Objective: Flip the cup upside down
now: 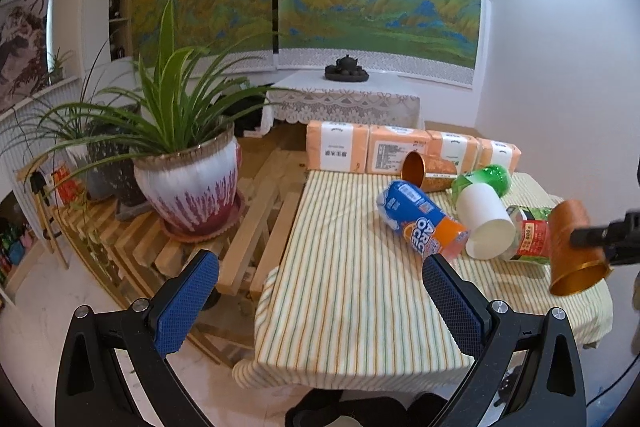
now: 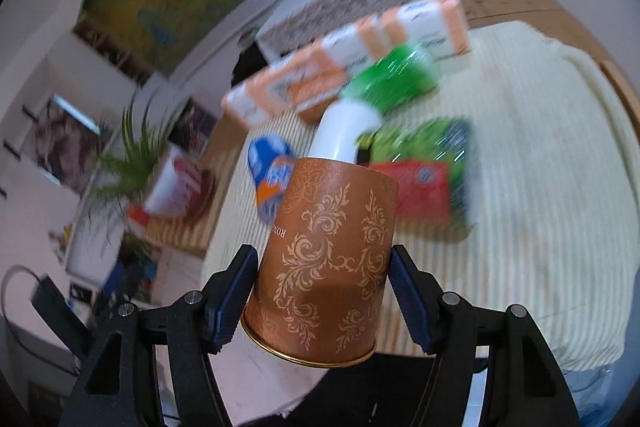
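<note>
- Copper-brown with curly gold leaves, the cup (image 2: 324, 259) is pinched at its sides by the right gripper (image 2: 322, 291), one pad on each wall.
- The cup hangs in the air over the striped bench (image 1: 352, 291). In the left wrist view it sits at about 3 o'clock, mouth tipped down and toward the near edge.
- The left gripper (image 1: 320, 299) is spread wide and holds nothing. It waits low at the near side of the bench.
- At about 1 o'clock from the left gripper lies a pile: a blue and orange snack pack (image 1: 422, 223), a white cup (image 1: 486, 221) on its side, a green bottle (image 1: 486, 179), a red and green bottle (image 1: 532, 235) and a second copper cup (image 1: 428, 171) lying down.
- The flip looks almost done. To do it well, I think the hand should turn until the gold rim faces flat down.
- Then lower it onto bare cloth near the front, away from the pile.
- Keep the squeeze soft, since the thin wall may dent, and let go only when the whole rim sits on the cloth.
</note>
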